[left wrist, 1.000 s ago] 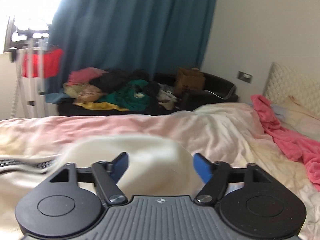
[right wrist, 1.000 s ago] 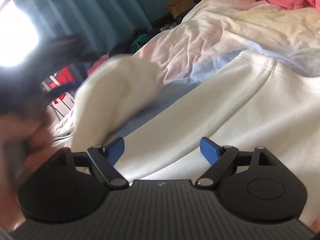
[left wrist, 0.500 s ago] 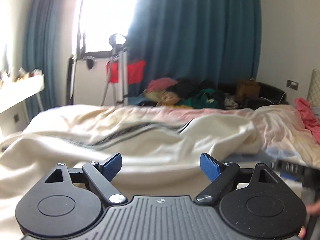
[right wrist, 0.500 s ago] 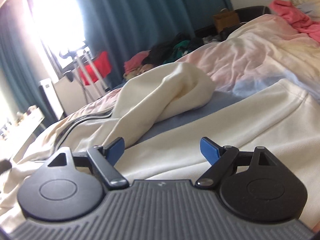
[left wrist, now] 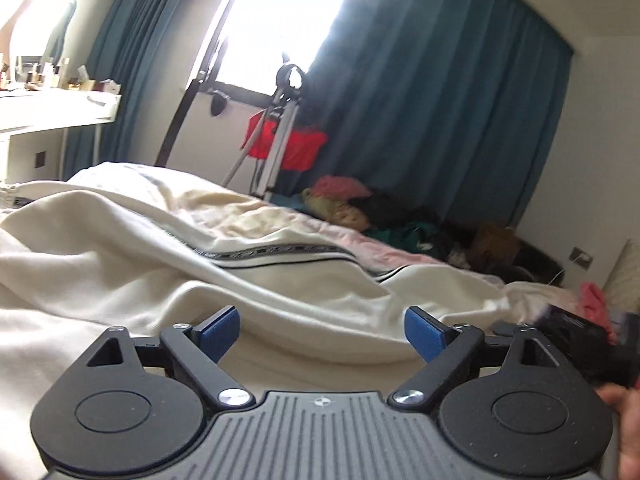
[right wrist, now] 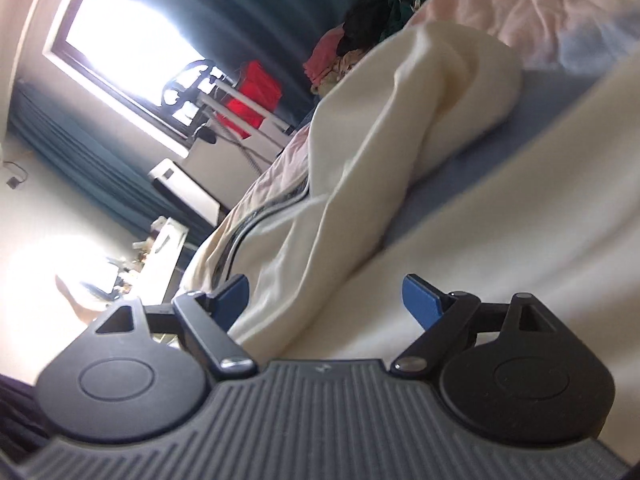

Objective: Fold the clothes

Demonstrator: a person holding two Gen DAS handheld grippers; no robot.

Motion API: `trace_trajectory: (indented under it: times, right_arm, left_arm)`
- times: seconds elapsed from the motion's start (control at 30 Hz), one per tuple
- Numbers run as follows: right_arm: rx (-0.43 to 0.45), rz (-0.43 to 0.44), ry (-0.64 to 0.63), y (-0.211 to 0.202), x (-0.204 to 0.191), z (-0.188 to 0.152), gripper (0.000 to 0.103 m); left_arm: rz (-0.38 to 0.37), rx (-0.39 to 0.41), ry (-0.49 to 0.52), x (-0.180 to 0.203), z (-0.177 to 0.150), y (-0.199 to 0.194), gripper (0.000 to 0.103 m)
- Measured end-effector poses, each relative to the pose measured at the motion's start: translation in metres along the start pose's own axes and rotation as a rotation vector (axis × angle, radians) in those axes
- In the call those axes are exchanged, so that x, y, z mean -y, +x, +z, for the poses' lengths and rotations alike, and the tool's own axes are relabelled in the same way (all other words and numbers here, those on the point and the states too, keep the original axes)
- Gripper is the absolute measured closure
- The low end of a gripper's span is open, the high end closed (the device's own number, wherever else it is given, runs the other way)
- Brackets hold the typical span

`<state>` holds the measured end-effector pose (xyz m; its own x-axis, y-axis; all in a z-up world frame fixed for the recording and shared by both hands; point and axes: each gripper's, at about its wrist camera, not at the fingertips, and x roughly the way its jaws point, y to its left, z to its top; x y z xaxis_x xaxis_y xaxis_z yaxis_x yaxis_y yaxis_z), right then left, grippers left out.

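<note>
Your left gripper (left wrist: 320, 330) has swung away from the far corner of the room toward the window in the last second, and its jaws stand wide apart with nothing between them; the cream garment (left wrist: 168, 276), which a second ago bulged in a blurred hump right at the fingertips, now lies rumpled on the bed (left wrist: 392, 248) in front of you. Your right gripper (right wrist: 324, 298) is likewise spread and empty, and its camera has rolled hard over since half a second ago, so the room stands tilted. I read that as the cloth being out of both grips and lying loose, not yet a neat fold; you would need a fresh hold on an edge to go on. The left view shows you the garment's dark striped trim (left wrist: 280, 252) running across its crumpled upper layer, and your other gripper blurred at the right edge. The right view shows what that one hides: a rounded, doubled-over lobe of cream cloth (right wrist: 460, 76), a strip of blue sheet (right wrist: 500, 152) beside it, and a flat cream panel (right wrist: 500, 240) under the fingers.
</note>
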<state>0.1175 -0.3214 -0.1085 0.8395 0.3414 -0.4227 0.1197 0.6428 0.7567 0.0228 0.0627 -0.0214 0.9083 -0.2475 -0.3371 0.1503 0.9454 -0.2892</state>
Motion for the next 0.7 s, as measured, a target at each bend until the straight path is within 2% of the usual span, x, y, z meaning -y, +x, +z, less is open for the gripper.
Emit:
trace_trajectory:
  times: [0.2,0.33,0.6,0.63,0.67,0.7]
  right_arm:
    - [0.048,-0.05,0.209,0.08,0.024,0.054,0.016]
    - [0.075,0.016,0.281,0.117,0.034,0.073,0.016]
    - [0.222,-0.119,0.275,0.129,0.024,0.125,0.021]
    - [0.241,-0.138,0.273,0.13,0.023,0.131,0.031]
    - [0.26,-0.157,0.271,0.131,0.022,0.138,0.058]
    - [0.279,-0.177,0.27,0.132,0.02,0.145,0.077]
  left_arm:
    - [0.037,-0.02,-0.005,-0.014,0.0,0.026,0.01]
    - [0.029,-0.045,-0.034,-0.023,-0.004,0.04,0.01]
    - [0.011,-0.095,-0.092,-0.041,-0.012,0.068,0.01]
    - [0.009,-0.101,-0.099,-0.043,-0.013,0.071,0.01]
    - [0.007,-0.107,-0.107,-0.045,-0.014,0.075,0.01]
    - [0.005,-0.113,-0.114,-0.047,-0.015,0.078,0.01]
